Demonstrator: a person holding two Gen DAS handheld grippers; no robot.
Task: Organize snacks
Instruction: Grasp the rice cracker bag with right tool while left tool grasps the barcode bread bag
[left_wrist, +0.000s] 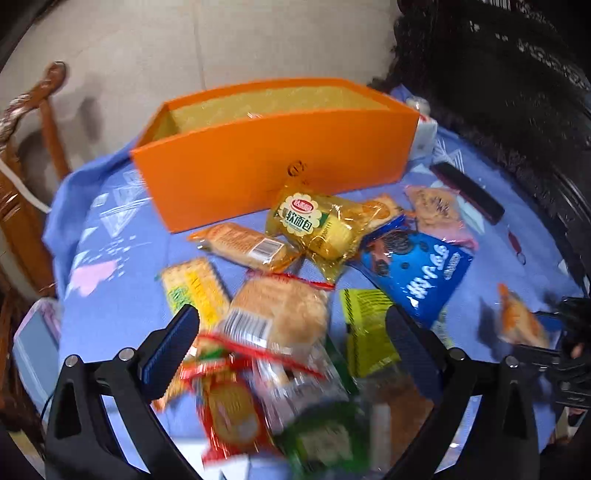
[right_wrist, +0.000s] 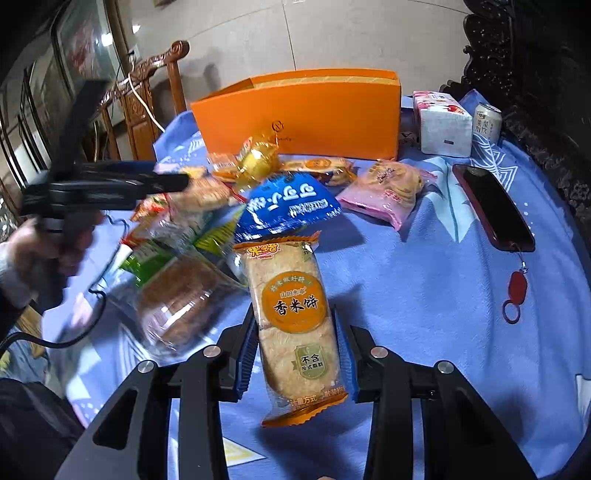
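Note:
An open orange box (left_wrist: 273, 162) (right_wrist: 303, 114) stands at the back of the blue-clothed table. Several snack packets lie in front of it: a yellow soft-bread pack (left_wrist: 314, 225), a blue cookie bag (left_wrist: 417, 269) (right_wrist: 288, 206), a pink cake pack (right_wrist: 388, 188). My left gripper (left_wrist: 291, 332) is open above a bread packet with a red edge (left_wrist: 280, 310); it also shows in the right wrist view (right_wrist: 177, 182). My right gripper (right_wrist: 297, 347) is shut on an orange rice cracker pack (right_wrist: 291, 314), held above the cloth.
A white tissue pack (right_wrist: 441, 125) and a drink can (right_wrist: 487, 122) stand right of the box. A dark phone with a red charm (right_wrist: 491, 206) lies on the right. Carved wooden chairs (right_wrist: 147, 96) stand at the left. The blue cloth (right_wrist: 424, 295) covers the table.

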